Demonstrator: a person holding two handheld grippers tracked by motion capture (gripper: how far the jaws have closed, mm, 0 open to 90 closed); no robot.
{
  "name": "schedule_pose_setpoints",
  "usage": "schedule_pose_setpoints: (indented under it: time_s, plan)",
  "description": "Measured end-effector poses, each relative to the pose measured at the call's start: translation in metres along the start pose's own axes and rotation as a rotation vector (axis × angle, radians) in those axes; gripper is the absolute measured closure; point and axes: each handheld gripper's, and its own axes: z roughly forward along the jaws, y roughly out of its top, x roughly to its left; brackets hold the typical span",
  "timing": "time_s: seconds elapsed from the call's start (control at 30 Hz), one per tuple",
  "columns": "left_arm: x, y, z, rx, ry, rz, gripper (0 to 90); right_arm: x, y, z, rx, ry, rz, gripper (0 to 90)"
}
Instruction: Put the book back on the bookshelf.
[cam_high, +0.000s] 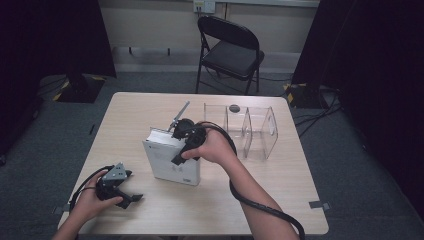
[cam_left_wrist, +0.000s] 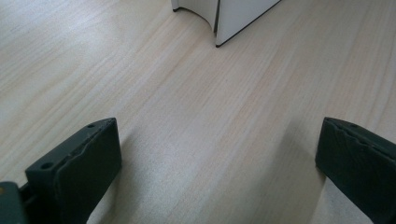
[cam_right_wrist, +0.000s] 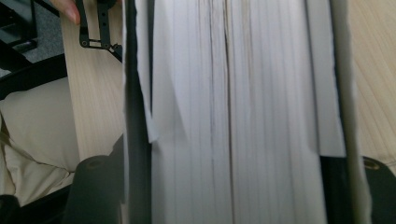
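A thick white book (cam_high: 172, 162) stands upright mid-bench (cam_high: 250, 200), just left of a clear plastic organizer (cam_high: 247, 131), its pale page edges facing up. The right claw (cam_right_wrist: 224, 186) pinches it from above. The left claw (cam_high: 131, 198), spread and empty, rests nearer the person than the book.

My right hand-held gripper (cam_high: 186, 145) sits on top of the white book (cam_high: 172, 162) standing upright at the middle of the worktop (cam_high: 150, 107), its jaws down over the book's top edge. My left hand-held gripper (cam_high: 131, 196) rests near the front left corner, jaws apart with nothing between them. A clear plastic organizer (cam_high: 250, 127) stands just behind the book, to its right.
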Motion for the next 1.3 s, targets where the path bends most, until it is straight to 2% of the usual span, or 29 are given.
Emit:
schedule_pose_setpoints:
  time_s: [0.1, 0.13, 0.3, 0.57, 0.9, 1.03, 1.07, 1.1, 1.13, 1.17, 1.2, 1.3]
  plan:
    - [-0.0001, 0.0001, 0.0002, 0.000, -0.005, -0.003, 0.0, -0.0003, 0.0000, 0.0001, -0.005, -0.008, -0.021, 34.6]
    - [-0.0001, 0.0001, 0.0003, 0.000, -0.005, -0.003, 0.0, 0.0006, 0.0004, 0.0001, -0.003, -0.011, -0.005, 34.5]
    - [0.0003, 0.0004, 0.0003, 0.000, -0.005, 0.000, 0.0, 0.0007, 0.0022, 0.0014, -0.013, -0.017, -0.016, 33.4]
    - [0.0003, 0.0004, 0.0005, -0.001, -0.005, -0.001, 0.0, 0.0010, 0.0075, 0.0054, -0.020, -0.013, 0.004, 30.8]
    - [0.0002, 0.0005, 0.0008, -0.001, -0.007, -0.002, 0.0, 0.0018, 0.0081, 0.0066, -0.036, -0.031, 0.012, 29.4]
    - [0.0003, 0.0005, 0.0009, -0.002, -0.007, -0.002, 0.0, 0.0024, 0.0082, 0.0064, -0.031, -0.034, 0.011, 31.0]
    - [0.0003, 0.0006, 0.0010, -0.002, -0.008, -0.003, 0.0, 0.0026, 0.0083, 0.0064, -0.030, -0.032, 0.014, 35.6]
    - [0.0003, 0.0006, 0.0010, -0.002, -0.008, -0.003, 0.0, 0.0026, 0.0083, 0.0064, -0.030, -0.032, 0.014, 35.6]
    - [0.0003, 0.0006, 0.0009, -0.001, -0.007, -0.002, 0.0, 0.0038, 0.0083, 0.0064, -0.025, -0.026, 0.005, 39.8]
    - [0.0003, 0.0006, 0.0009, -0.001, -0.007, -0.002, 0.0, 0.0038, 0.0083, 0.0064, -0.025, -0.026, 0.005, 39.8]
    - [0.0003, 0.0006, 0.0009, -0.002, -0.007, -0.002, 0.0, 0.0062, 0.0090, 0.0063, -0.021, -0.041, -0.018, 43.2]
    - [0.0003, 0.0006, 0.0009, -0.002, -0.007, -0.002, 0.0, 0.0083, 0.0095, 0.0066, -0.026, -0.053, -0.037, 45.1]
